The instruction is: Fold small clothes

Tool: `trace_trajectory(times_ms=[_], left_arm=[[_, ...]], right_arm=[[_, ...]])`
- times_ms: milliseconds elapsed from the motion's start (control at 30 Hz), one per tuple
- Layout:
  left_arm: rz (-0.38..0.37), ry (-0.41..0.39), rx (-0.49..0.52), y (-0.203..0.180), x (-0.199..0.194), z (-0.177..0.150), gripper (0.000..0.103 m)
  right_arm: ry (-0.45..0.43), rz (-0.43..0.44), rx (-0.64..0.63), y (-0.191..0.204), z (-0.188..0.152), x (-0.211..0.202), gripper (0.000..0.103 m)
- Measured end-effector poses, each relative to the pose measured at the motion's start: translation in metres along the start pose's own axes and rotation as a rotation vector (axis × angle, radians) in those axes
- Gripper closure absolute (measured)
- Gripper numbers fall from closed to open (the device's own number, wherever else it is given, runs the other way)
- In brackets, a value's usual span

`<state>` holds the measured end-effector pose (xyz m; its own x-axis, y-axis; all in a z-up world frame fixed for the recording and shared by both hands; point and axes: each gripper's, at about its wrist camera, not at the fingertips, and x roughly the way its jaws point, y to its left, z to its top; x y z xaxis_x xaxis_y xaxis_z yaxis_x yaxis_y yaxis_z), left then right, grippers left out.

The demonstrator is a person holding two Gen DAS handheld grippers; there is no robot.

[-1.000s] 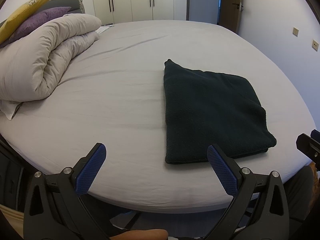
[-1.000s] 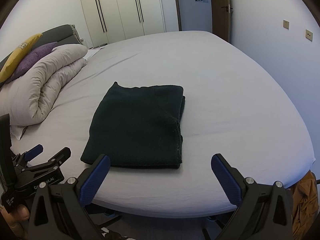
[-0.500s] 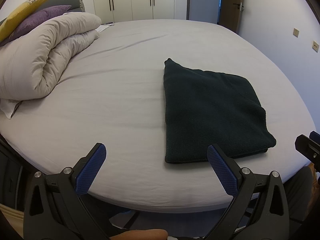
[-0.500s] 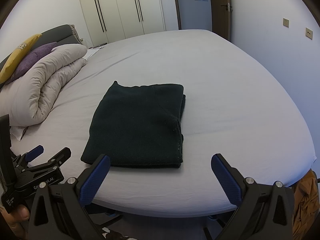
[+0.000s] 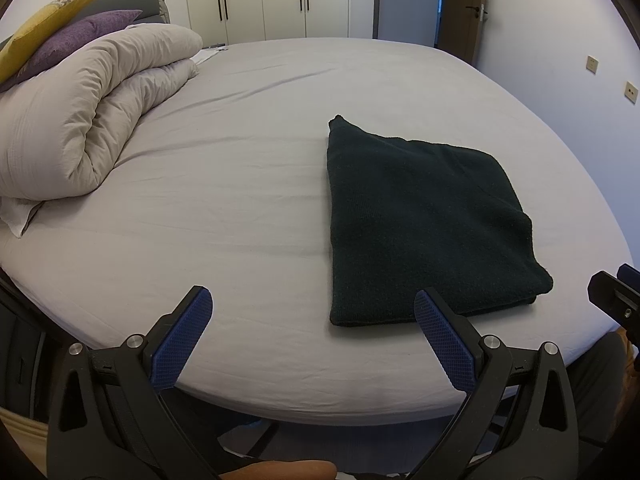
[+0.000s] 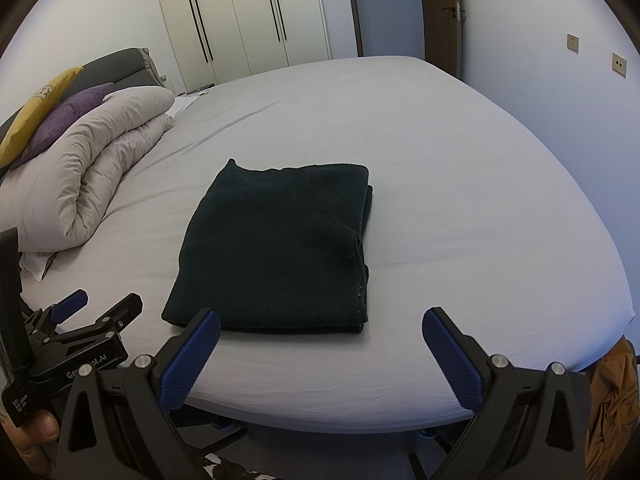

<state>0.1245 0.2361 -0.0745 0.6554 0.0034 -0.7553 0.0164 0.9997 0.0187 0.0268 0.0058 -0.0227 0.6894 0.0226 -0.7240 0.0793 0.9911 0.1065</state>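
A dark green knit garment (image 5: 424, 224) lies folded into a neat rectangle on the grey bed sheet (image 5: 240, 184), near the front edge. It also shows in the right wrist view (image 6: 280, 248). My left gripper (image 5: 312, 336) is open and empty, held at the bed's front edge, left of the garment. My right gripper (image 6: 320, 352) is open and empty, just in front of the garment's near edge. Neither touches the cloth. The left gripper's body shows at lower left in the right wrist view (image 6: 76, 344).
A rolled beige duvet (image 5: 88, 112) with purple (image 5: 76, 40) and yellow (image 5: 52, 20) pillows lies at the bed's left. White wardrobes (image 6: 248, 20) and a door (image 6: 448, 12) stand behind. An orange-brown cloth (image 6: 612, 392) hangs at the bed's right corner.
Both grippers stay open and nearly still; the views shift only slightly. The garment has not moved.
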Motion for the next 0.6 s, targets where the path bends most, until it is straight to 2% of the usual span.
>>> trace_trajectory(times_ms=[600], left_arm=[[-0.003, 0.002, -0.001, -0.0010, 0.0002, -0.0005, 0.000]], right_arm=[[0.003, 0.002, 0.001, 0.0002, -0.0009, 0.0004, 0.000]])
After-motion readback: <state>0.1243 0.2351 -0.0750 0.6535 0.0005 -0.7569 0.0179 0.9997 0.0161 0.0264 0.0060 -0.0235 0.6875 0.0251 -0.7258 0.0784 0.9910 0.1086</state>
